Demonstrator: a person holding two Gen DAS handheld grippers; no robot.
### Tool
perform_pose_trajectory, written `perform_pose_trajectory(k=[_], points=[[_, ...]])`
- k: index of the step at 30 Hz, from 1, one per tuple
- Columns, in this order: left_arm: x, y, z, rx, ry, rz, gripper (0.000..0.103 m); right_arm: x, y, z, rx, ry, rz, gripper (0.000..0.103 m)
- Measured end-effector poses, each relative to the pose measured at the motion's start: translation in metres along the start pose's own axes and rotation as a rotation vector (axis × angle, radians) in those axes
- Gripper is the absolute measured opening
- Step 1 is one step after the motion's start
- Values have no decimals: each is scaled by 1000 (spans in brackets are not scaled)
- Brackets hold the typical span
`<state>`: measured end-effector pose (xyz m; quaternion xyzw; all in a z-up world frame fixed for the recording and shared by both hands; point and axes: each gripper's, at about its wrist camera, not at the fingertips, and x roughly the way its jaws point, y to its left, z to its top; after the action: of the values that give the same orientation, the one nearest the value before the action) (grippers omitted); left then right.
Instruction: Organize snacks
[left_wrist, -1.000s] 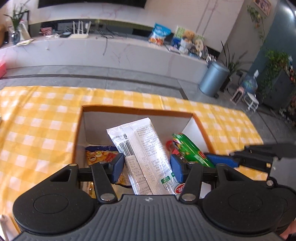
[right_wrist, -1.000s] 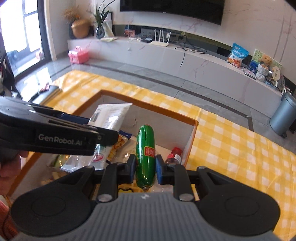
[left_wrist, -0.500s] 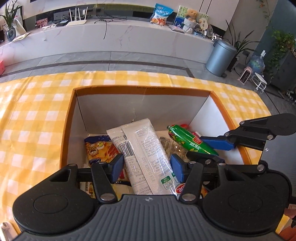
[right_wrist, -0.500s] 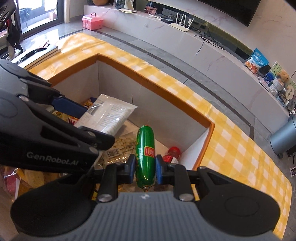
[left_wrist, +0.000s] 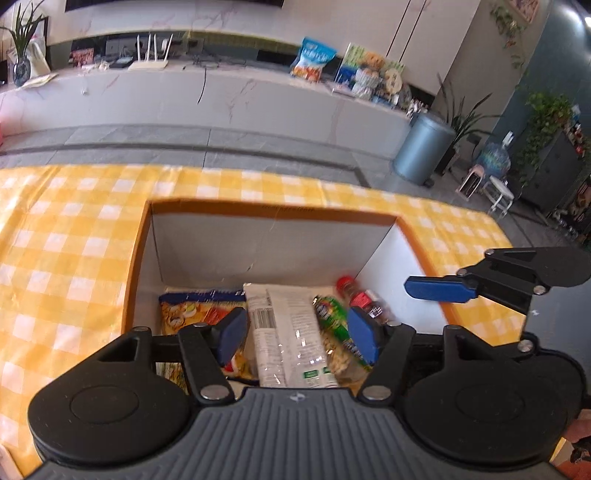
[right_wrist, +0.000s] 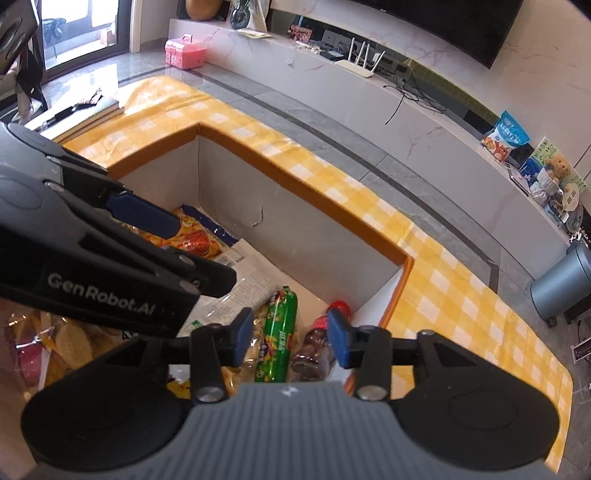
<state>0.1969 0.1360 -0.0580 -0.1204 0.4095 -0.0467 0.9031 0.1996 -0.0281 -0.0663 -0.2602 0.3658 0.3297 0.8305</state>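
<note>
Both grippers, left (left_wrist: 297, 334) and right (right_wrist: 290, 334), have just been opening, empty. Green sausage (right_wrist: 279, 338) lies glossy, red-labelled, between clear packet (left_wrist: 290, 334) and red-capped bottle (right_wrist: 319, 341) in the box (left_wrist: 273, 240).

From your right wrist view, the left tool (right_wrist: 147, 218) covers most of the white packet (right_wrist: 251, 280) and the yellow snack bags (right_wrist: 192, 240), while the small red-capped bottle (right_wrist: 314, 343) sits half behind your right tool's fingers (right_wrist: 338, 339).
</note>
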Motion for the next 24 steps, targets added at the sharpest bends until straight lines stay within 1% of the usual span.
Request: perform_pose_trajectory(k=[2,7,10,13,16,17,20,22,24], points=[[-4,-3,0,10,-26,-7,74,-11,-3,-1,19,-20,-2,52],[-27,-24,0,72,-125,2,74,-50,-12,-8,91,-70,-11,52],[-48,-42,1,94,-184,3,74,-80,-18,-15,146,-106,-40,55],[-74,-65,-4,129,-238,-28,74,-114,-24,-28,203,-151,-81,56],[-100,-88,-13,166,-278,-39,78,-149,-32,-42,271,-198,-104,56],[-109,-96,-17,180,-295,-34,82,-161,-33,-47,290,-216,-114,58],[-131,-115,-28,223,-332,-13,85,-197,-34,-61,338,-285,-153,63],[-144,-127,-37,249,-338,8,86,-218,-33,-71,378,-323,-167,66],[-154,-137,-44,271,-330,53,87,-236,-29,-81,417,-349,-174,70]])
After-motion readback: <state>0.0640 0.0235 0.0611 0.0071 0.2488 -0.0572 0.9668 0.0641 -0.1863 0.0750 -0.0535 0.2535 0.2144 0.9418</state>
